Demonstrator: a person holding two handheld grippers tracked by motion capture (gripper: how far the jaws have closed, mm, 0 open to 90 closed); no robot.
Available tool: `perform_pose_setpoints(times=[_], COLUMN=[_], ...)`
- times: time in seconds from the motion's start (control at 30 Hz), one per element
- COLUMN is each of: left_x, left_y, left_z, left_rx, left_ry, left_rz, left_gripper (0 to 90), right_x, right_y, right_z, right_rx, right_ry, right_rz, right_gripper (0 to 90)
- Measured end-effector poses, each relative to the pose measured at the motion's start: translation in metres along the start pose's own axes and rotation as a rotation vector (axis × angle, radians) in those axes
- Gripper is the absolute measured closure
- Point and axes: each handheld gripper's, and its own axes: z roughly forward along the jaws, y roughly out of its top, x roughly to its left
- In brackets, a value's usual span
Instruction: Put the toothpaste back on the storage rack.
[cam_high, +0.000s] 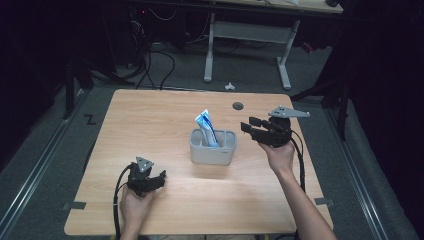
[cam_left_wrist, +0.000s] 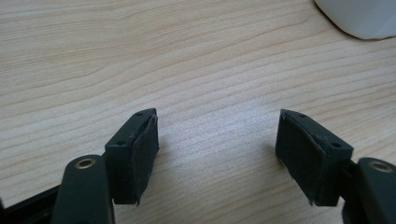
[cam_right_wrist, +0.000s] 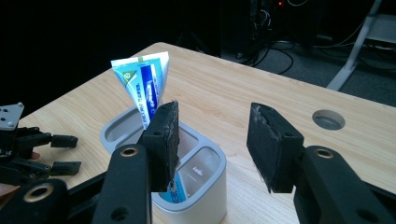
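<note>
From the high view I have the table (cam_high: 150, 115) with plenty of bare wood on every side of the grey holder (cam_high: 213, 147), which stands near the middle, well apart from all four edges. The far edge has a round cable hole (cam_high: 238, 105) just beyond my right hand-held gripper (cam_high: 249, 127), and past that edge the floor carries cables and a white desk frame (cam_high: 245, 35). My left hand-held gripper (cam_high: 161, 177) sits low over the near left part of the table, well clear of the holder; in its own view its jaws are spread wide over bare wood with nothing between them, and a corner of the holder (cam_left_wrist: 362, 18) shows at the upper right. My right hand-held gripper (cam_right_wrist: 212, 140) hangs just to the right of the holder, above the table, jaws apart and empty. The holder (cam_right_wrist: 205, 186) is split into compartments, and the blue-and-white toothpaste tube (cam_right_wrist: 142, 84) stands tilted in one of them, its flat crimped end up, rising above the rim. The tube (cam_high: 206, 127) touches neither gripper.
</note>
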Motion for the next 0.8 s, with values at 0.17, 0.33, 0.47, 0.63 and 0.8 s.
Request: perform_pose_setpoints(times=[0.17, 0.33, 0.47, 0.63, 0.8], left_x=[0.0, 0.0, 0.0, 0.0, 0.0], left_y=[0.0, 0.0, 0.0, 0.0, 0.0], left_z=[0.0, 0.0, 0.0, 0.0, 0.0], left_rx=[0.0, 0.0, 0.0, 0.0, 0.0], left_ry=[0.0, 0.0, 0.0, 0.0, 0.0], left_rz=[0.0, 0.0, 0.0, 0.0, 0.0], left_gripper=[30.5, 30.5, 30.5, 30.5, 30.5], right_x=[-0.003, -0.009, -0.013, -0.015, -0.018], right_y=[-0.002, -0.005, -0.008, -0.011, -0.014], right_z=[-0.009, -0.016, -0.021, -0.025, -0.03], right_rx=[-0.013, -0.016, -0.022, -0.023, -0.033], right_ry=[-0.004, -0.014, -0.022, -0.027, -0.031], right_rz=[0.002, 0.011, 0.019, 0.021, 0.034], right_gripper=[53.7, 53.7, 53.7, 53.7, 53.6])
